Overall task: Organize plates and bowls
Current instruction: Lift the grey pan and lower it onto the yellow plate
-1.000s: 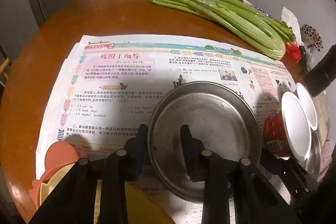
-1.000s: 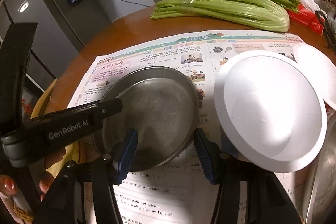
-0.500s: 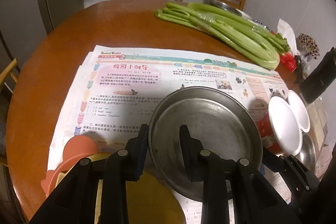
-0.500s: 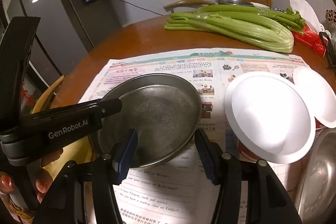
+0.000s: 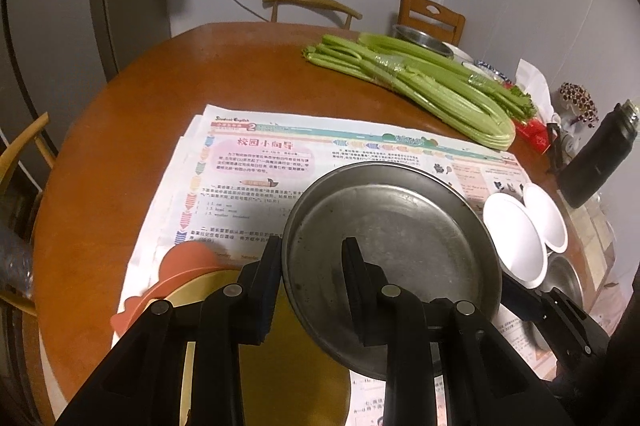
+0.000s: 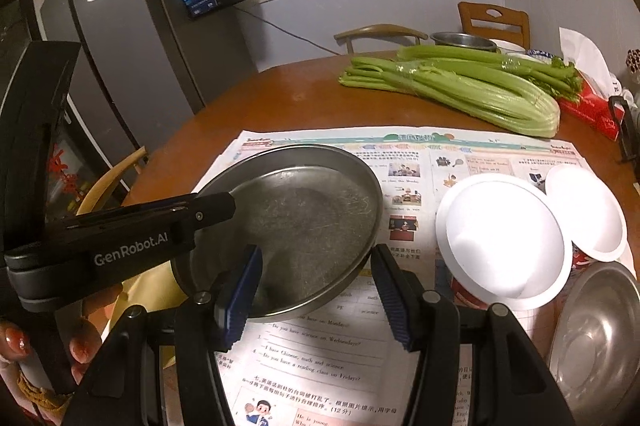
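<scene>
Left wrist view shows the left claw [image 5: 312, 246] closed narrow on the metal plate [image 5: 400, 234], one finger outside the rim, the other inside the dish. Holds the plate tilted and clear above the middle of the newspaper [image 5: 260, 178], gripped at the plate's left edge.

Right wrist view puts the right claw [image 6: 316, 254] at the plate's near rim, jaws partly apart, one pad over the dish, one outside, pressing on nothing visible. Leaves the load with the left hand alone.

Probably calls for stacking next. Yellow plate [image 5: 296, 366] and orange plate [image 5: 184, 262] at the newspaper's near left corner, directly under the left claw. White bowls [image 6: 500, 238] and steel bowl [image 6: 592, 326] at the newspaper's right edge, nearer the right claw.
</scene>
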`<state>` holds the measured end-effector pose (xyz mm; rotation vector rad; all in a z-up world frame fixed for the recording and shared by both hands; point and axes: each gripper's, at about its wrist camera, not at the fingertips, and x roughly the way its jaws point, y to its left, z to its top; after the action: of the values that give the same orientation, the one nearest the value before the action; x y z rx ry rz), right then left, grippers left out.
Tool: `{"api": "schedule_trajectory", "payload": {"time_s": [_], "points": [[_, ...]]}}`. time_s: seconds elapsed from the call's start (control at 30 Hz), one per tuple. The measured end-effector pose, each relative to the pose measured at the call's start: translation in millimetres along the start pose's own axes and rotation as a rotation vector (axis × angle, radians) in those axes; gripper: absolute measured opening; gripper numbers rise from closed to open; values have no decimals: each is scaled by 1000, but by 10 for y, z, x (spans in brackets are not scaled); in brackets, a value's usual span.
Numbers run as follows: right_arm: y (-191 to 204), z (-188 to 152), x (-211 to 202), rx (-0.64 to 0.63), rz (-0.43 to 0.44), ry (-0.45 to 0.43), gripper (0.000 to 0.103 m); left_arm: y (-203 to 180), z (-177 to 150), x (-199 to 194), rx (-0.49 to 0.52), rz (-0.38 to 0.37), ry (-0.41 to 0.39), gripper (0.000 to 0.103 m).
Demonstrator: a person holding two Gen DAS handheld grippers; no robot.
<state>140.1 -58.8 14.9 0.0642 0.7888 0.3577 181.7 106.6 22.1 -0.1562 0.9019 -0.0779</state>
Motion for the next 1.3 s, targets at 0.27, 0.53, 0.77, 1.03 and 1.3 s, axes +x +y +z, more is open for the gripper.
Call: {"api": "schedule_trajectory", "payload": {"time_s": [0.27, 0.53, 0.77, 1.03, 1.3], "points": [[142, -2, -181, -37, 29, -26, 57, 71, -77, -276, -16, 10, -33, 30], [380, -25, -396, -105, 64, -50, 57, 245, -277, -562, -65, 21, -63, 30], [599, -104, -480, -162, 95, -34, 57, 442, -496, -732, -114, 30, -63, 30], [786, -222, -407, -223, 138, 26, 57, 655, -767, -755, -182, 45, -51, 30], [850, -306, -303, -238, 176, 74, 57, 751, -929, -683, -196, 76, -31, 30]]}}
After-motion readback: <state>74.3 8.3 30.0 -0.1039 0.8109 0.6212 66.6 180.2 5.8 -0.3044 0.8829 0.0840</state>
